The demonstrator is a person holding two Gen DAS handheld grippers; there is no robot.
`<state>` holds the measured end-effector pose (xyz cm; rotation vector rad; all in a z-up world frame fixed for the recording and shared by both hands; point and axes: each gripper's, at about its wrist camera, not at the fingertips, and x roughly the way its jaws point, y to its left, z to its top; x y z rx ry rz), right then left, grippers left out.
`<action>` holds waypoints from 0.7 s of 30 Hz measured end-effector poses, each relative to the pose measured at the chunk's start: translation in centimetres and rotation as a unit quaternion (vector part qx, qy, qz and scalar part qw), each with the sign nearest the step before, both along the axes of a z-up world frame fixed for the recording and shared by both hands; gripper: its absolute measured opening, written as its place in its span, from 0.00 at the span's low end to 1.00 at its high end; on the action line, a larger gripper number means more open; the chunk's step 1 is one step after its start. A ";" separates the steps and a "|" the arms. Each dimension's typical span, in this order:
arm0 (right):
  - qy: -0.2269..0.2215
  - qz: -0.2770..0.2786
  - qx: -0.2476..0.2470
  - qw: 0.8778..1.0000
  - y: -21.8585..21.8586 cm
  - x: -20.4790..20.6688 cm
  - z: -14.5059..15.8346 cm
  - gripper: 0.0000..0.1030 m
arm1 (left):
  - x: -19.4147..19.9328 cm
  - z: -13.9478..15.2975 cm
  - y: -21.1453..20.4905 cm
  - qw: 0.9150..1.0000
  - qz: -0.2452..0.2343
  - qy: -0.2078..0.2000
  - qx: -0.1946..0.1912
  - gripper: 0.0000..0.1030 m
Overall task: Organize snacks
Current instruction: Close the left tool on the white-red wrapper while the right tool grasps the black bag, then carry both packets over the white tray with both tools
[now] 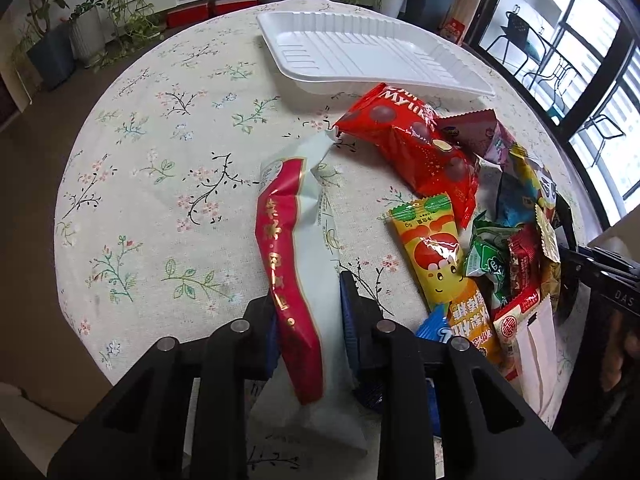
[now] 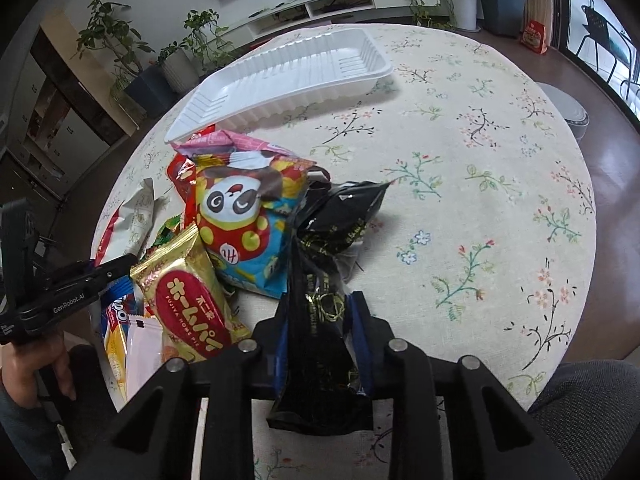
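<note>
left gripper: we've got it clamped on the red-and-white packet
right gripper: pinching the black packet
snack pile: heaped between our grippers
white tray: far side, nothing in it
</note>
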<state>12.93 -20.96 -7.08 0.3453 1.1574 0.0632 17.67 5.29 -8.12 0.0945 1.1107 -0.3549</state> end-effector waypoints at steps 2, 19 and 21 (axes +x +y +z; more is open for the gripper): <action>-0.003 -0.002 0.003 1.000 -0.3 -0.3 0.0 0.26 | -0.2 0.1 0.0 1.000 -0.004 -0.002 -0.003 0.21; -0.036 -0.052 0.037 0.997 -4.6 -1.8 1.6 0.23 | -1.1 2.3 4.4 0.993 0.034 -0.017 -0.114 0.21; -0.040 -0.060 0.033 0.997 -5.4 -1.5 1.9 0.23 | -1.2 2.8 4.8 0.993 0.034 -0.023 -0.112 0.21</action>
